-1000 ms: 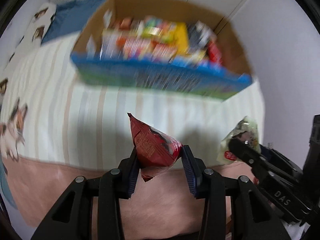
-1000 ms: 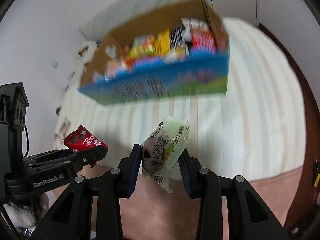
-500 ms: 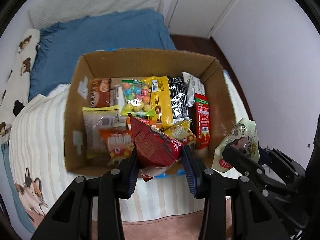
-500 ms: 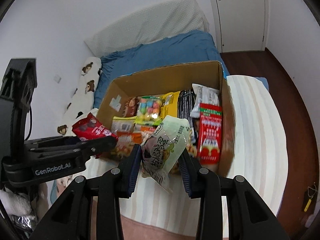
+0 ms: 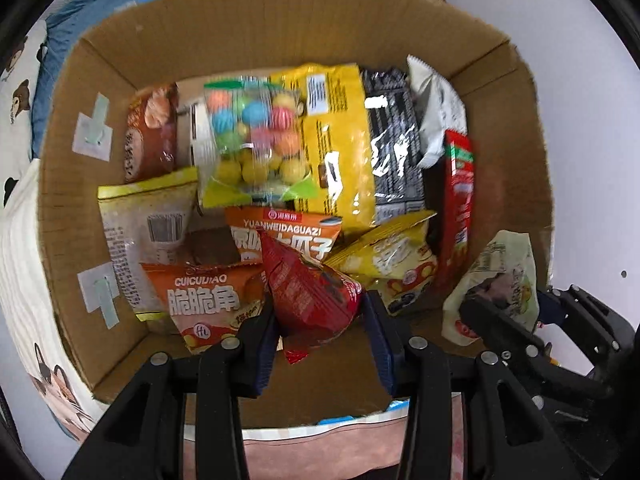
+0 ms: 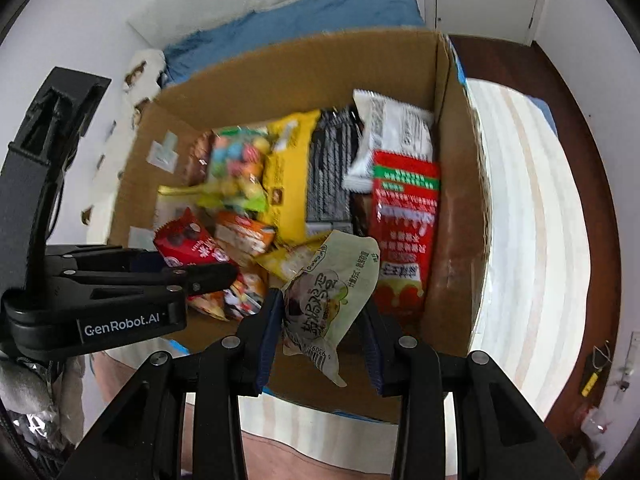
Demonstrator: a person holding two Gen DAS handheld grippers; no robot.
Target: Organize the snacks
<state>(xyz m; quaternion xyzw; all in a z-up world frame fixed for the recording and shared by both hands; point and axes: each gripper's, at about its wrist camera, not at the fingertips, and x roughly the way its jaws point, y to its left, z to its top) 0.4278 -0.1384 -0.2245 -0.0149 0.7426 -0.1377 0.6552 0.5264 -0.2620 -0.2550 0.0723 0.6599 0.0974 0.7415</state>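
Snacks are filling the open brown cardboard box (image 5: 500, 152), which is taking up most of both views. In the left wrist view the left gripper (image 5: 320, 320), at lower centre, is clamping a crinkled red foil snack packet (image 5: 308, 292) between its blue pads, holding it over the near part of the box. At the lower right of that frame the right gripper (image 5: 486, 320) is pinching a pale green plastic snack pouch (image 5: 502, 272) by the box's right wall. In the right wrist view the same pouch (image 6: 332, 292) is sitting squeezed between the right gripper (image 6: 320, 320) pads at lower centre, while the left gripper (image 6: 200, 268) is reaching in from the left edge with the red packet (image 6: 188, 242). Behind them in the box are lying a clear bag of coloured candy balls (image 5: 252, 136), a large yellow bag (image 5: 340, 140), a black wrapper (image 5: 394, 148), a white pouch (image 5: 436, 104), a tall red packet (image 5: 458, 208) and two orange bags (image 5: 208, 300). The box is resting on a cream striped blanket (image 6: 528, 208), with blue bedding (image 6: 288, 20) at the top of the frame.
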